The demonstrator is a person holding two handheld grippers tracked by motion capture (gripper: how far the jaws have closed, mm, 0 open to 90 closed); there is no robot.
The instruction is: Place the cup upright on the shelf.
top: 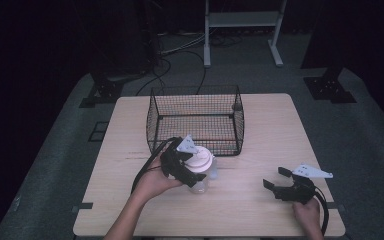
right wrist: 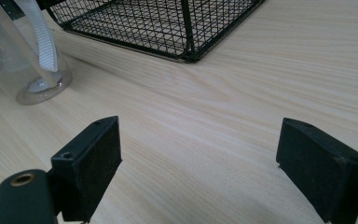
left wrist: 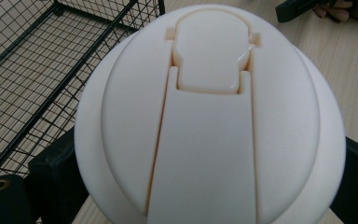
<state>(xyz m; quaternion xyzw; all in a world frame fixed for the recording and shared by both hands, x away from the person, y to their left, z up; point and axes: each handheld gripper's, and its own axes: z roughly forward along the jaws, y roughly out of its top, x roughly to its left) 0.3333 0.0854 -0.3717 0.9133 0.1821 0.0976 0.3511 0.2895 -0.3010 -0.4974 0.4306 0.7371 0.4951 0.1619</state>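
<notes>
A clear bottle (top: 203, 185) with a wide cream-white flip lid (top: 200, 159) stands upright on the wooden table (top: 260, 130), just in front of a black wire basket (top: 152, 122). My left gripper (top: 192, 168) is shut on the lid from the side. In the left gripper view the lid (left wrist: 209, 116) sits between the two black jaws, and the basket (left wrist: 37, 70) lies to its left. My right gripper (top: 275, 179) rests low at the table's front right, open and holding nothing. The right gripper view has its jaws (right wrist: 200, 140) wide apart over bare wood, with the bottle's base (right wrist: 25, 74) at far left.
The basket (right wrist: 168, 28) holds nothing that I can see. A white strap (right wrist: 42, 37) hangs down the bottle's side. Beyond the table are a grey floor, black cables and a white metal frame (top: 242, 20).
</notes>
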